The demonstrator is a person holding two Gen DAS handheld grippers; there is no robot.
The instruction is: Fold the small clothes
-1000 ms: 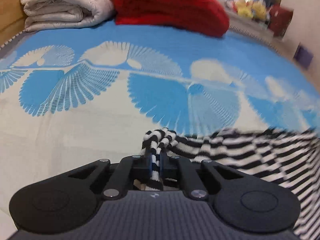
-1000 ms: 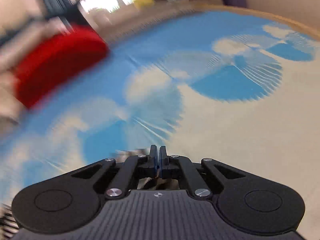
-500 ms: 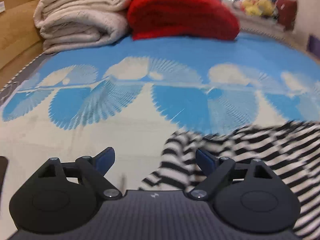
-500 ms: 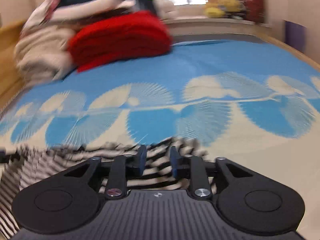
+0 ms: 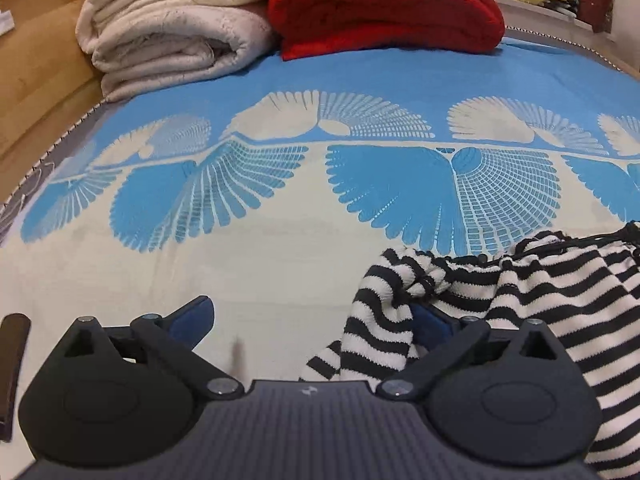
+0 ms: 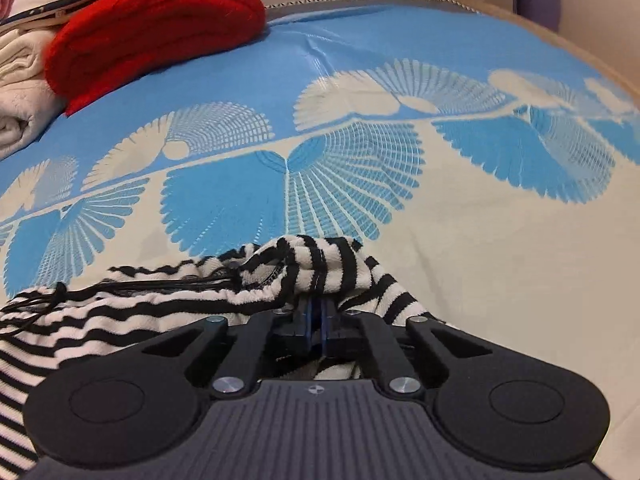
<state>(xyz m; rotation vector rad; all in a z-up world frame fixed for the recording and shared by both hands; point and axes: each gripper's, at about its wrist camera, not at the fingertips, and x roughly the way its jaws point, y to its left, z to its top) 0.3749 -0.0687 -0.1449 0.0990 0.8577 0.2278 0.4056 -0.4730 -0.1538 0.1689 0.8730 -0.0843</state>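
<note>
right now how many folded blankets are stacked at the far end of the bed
2 show clearly: a cream blanket at the far left and a red blanket right beside it. More fabric on top of the cream one is cut off, so others may be hidden.

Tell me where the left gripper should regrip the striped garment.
Take the striped garment at its bunched left corner, probably coming from the left, low over the bedspread. That corner stands up in a fold beside the left gripper, whose jaws are opening; the right gripper pinches the opposite corner.
</note>
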